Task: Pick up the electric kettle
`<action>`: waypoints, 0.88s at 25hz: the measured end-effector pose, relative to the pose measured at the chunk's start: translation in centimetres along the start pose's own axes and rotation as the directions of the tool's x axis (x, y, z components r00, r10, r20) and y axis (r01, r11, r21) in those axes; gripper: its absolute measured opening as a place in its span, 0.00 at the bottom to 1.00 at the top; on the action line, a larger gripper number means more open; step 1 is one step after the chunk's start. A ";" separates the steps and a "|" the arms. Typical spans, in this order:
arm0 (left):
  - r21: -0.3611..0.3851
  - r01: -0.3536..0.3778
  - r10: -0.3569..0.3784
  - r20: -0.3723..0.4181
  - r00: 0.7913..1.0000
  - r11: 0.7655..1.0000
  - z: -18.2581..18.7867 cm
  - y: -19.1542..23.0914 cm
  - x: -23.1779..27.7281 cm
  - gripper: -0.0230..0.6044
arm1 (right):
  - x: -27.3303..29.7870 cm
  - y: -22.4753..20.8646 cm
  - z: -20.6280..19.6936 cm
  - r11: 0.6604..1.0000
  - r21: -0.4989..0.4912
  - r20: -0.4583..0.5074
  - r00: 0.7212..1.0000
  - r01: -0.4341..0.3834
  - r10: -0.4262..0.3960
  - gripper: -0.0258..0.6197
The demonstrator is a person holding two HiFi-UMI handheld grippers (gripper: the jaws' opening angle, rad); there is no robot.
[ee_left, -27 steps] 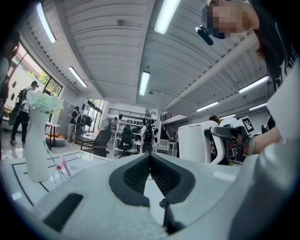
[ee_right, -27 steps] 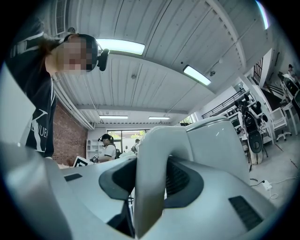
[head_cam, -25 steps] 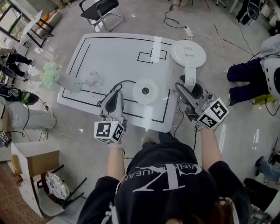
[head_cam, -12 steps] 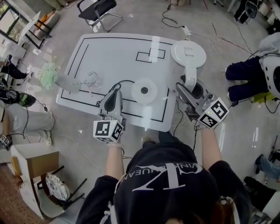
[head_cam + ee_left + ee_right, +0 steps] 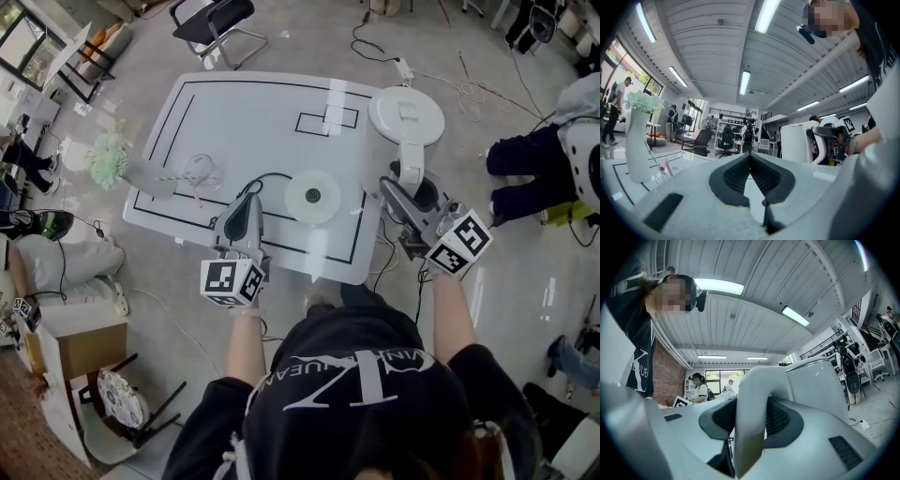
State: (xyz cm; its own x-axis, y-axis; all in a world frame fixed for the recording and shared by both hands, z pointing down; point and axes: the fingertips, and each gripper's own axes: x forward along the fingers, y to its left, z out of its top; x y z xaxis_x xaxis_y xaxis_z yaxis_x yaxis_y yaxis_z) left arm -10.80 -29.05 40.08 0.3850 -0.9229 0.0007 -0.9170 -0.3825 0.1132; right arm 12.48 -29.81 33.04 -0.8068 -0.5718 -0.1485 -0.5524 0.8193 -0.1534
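Observation:
The white electric kettle (image 5: 405, 114) is off its round base (image 5: 312, 197) and sits at the table's right edge, its handle (image 5: 408, 173) pointing toward me. My right gripper (image 5: 401, 187) is shut on that handle. In the right gripper view the handle (image 5: 752, 394) fills the gap between the pads of the right gripper (image 5: 751, 414), and the kettle body (image 5: 820, 385) rises behind it. My left gripper (image 5: 251, 190) hovers over the table's front edge, left of the base, shut and holding nothing. In the left gripper view the left gripper (image 5: 750, 155) has its pads meeting at the tip, and the kettle (image 5: 797, 143) stands to the right.
A white vase of flowers (image 5: 141, 175) and a glass (image 5: 202, 171) stand on the white table (image 5: 244, 112) at its left side. A black cable (image 5: 267, 176) runs to the base. A chair (image 5: 216, 23) stands behind the table; a seated person (image 5: 534, 159) is at right.

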 end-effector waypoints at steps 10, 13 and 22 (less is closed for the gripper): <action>0.001 -0.011 0.011 0.004 1.000 1.000 0.0 0.4 -0.2 0.04 | 0.5 -0.1 0.2 1.000 -0.002 0.007 1.000 -0.011 0.011 0.26; 0.001 -0.015 0.015 0.007 1.000 1.000 0.0 0.4 -0.3 0.04 | 0.5 0.0 0.2 1.000 -0.002 0.007 1.000 -0.018 0.018 0.26; -0.001 -0.026 0.026 0.012 1.000 1.000 0.3 0.3 -0.5 0.04 | 0.6 0.3 0.7 1.000 -0.002 0.012 1.000 -0.029 0.029 0.26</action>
